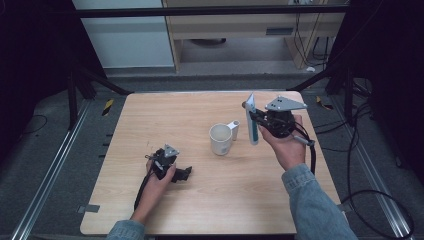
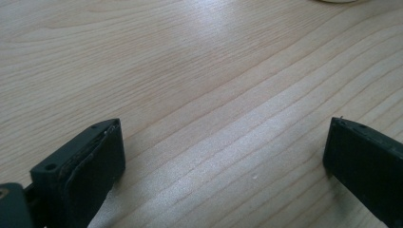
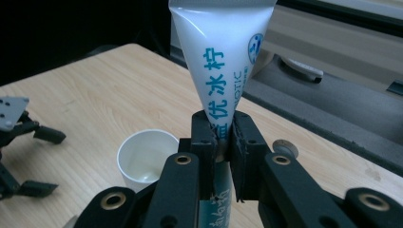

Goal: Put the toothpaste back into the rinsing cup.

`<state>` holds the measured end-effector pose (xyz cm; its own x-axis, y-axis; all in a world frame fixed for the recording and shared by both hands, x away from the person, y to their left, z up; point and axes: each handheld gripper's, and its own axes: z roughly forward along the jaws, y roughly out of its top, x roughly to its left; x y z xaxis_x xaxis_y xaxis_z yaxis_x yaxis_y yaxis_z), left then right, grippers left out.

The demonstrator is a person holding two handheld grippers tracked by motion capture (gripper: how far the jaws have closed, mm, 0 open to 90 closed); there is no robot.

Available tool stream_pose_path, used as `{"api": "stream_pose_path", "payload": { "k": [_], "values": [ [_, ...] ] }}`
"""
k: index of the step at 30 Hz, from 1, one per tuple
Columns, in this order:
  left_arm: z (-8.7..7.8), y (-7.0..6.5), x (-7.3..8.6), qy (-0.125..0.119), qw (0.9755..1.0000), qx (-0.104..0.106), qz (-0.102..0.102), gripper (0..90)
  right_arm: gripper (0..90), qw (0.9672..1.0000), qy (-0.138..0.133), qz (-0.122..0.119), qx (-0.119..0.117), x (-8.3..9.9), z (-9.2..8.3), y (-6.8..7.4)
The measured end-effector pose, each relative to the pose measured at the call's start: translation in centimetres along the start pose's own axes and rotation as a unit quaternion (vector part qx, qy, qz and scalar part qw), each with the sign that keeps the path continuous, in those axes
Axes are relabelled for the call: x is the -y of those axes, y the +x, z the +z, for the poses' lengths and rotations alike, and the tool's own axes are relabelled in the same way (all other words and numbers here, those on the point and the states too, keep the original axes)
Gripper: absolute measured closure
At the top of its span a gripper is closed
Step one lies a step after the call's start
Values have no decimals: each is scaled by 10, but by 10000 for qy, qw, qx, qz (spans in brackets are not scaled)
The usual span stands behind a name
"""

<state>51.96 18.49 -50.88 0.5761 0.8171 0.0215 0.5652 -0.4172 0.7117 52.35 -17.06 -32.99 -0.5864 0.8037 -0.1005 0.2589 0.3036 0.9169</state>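
Pale wood grain covers the table, with a white mug near its centre, handle toward about 1 o'clock in the high view. At the mug's 3 o'clock, just beside it, the right gripper is clamped on a white tube printed in blue. The tube's long axis runs nearly upright: the flat crimped end points up, and the lower end hangs down toward the table, a little above the wood as far as the high view tells. In the right gripper view the jaws pinch the tube low on its body, the wide crimped end fanning out at 12 o'clock above them, the printed characters running along the length. The mug sits at about 9 o'clock of the jaws there, open top showing its empty white inside.

The left gripper lies low at the mug's 7 o'clock, well apart from it, held by the left hand. In the left gripper view its jaws stand wide apart, holding nothing, bare wood between them.
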Motion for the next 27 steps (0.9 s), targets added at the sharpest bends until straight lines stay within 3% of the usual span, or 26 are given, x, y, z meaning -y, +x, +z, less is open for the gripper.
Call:
{"api": "stream_pose_path", "payload": {
  "k": [9, 27],
  "values": [
    [0, 0, 0, 2, 10000, -1, -3, 0, 811, 9992, -328, 182, 144, -10, 2, 7],
    [0, 0, 0, 6, 10000, -1, 3, 0, 811, 9965, -747, 276, 256, -24, 4, 18]
  ]
}}
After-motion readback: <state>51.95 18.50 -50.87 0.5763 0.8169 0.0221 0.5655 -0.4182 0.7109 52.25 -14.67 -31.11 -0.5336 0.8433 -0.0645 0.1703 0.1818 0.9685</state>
